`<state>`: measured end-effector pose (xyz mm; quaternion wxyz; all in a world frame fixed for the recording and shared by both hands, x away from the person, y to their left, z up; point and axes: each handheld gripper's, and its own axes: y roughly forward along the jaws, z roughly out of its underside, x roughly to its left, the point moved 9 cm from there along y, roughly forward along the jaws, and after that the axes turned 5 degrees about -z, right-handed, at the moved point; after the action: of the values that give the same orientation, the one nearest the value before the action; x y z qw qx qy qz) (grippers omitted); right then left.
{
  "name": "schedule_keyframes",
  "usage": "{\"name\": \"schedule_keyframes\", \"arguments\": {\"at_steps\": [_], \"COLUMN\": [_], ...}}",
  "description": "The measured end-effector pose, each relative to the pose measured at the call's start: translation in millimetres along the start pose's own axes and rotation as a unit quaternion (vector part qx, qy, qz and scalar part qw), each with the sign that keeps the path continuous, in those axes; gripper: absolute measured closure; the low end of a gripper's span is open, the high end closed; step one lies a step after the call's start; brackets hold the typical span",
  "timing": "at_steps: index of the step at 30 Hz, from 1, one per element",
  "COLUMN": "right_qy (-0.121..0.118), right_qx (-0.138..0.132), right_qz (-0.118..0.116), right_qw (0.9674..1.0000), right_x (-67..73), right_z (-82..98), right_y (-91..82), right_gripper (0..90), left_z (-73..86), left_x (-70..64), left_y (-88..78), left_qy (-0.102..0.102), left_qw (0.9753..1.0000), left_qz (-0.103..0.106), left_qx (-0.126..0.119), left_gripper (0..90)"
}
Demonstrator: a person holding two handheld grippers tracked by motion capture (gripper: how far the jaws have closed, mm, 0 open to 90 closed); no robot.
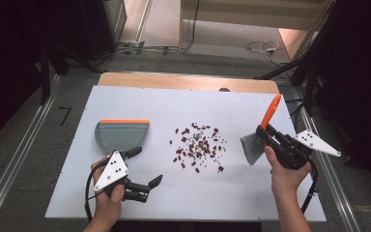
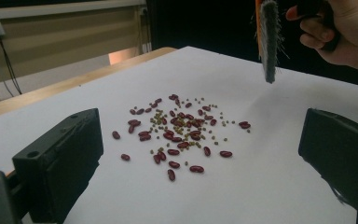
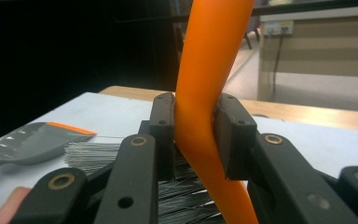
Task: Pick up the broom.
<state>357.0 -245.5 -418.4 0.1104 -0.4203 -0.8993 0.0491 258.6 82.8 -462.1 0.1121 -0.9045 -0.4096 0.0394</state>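
Note:
A scatter of red beans and small green ones [image 1: 198,145] lies in the middle of the white board [image 1: 140,99]. A grey dustpan with an orange edge [image 1: 122,133] rests to their left. My left gripper [image 1: 146,166] is open just in front of the dustpan, its jaws wide apart and facing the beans [image 2: 177,135]. My right gripper [image 1: 265,131] is shut on the orange handle [image 3: 205,107] of a brush, held above the board right of the beans. The grey bristles [image 1: 251,147] hang down towards the board. In the left gripper view the brush [image 2: 269,39] shows beyond the beans.
The board lies on a wooden table [image 1: 188,81] whose far edge shows behind it. Metal rails [image 1: 9,159] run along both sides on the floor. Dark stands and cables [image 1: 261,47] are behind the table.

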Motion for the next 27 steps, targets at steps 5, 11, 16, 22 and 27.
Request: {"name": "schedule_keyframes", "arguments": {"at_steps": [5, 11, 16, 22, 27], "right_qy": [-0.016, -0.025, -0.031, -0.035, -0.04], "right_qx": [-0.001, 0.0, -0.002, -0.005, 0.005], "right_qz": [-0.024, -0.044, -0.059, -0.077, -0.091], "right_qw": [0.9996, 0.9987, 0.9978, 0.9964, 0.995], "right_x": [25.1, 47.8, 65.1, 87.4, 105.8], "right_z": [-7.3, -9.2, -9.5, -3.5, 6.5], "right_y": [11.9, 26.8, 35.5, 41.0, 49.2], "right_gripper": [68.9, 68.9, 68.9, 68.8, 68.8], "left_z": [-4.4, -7.0, -4.5, -4.2, -4.4], "left_x": [0.8, 0.6, -2.9, -20.7, -36.8], "left_y": [14.5, 35.0, 53.5, 62.7, 65.5], "left_qy": [-0.008, -0.013, -0.033, -0.052, -0.062], "left_qw": [1.0, 0.9999, 0.9994, 0.9982, 0.9967], "left_qz": [0.002, 0.005, 0.006, 0.025, 0.048], "left_qx": [0.002, 0.005, 0.013, 0.016, 0.02], "left_gripper": [0.7, 0.9, 3.5, 7.0, 10.3]}}
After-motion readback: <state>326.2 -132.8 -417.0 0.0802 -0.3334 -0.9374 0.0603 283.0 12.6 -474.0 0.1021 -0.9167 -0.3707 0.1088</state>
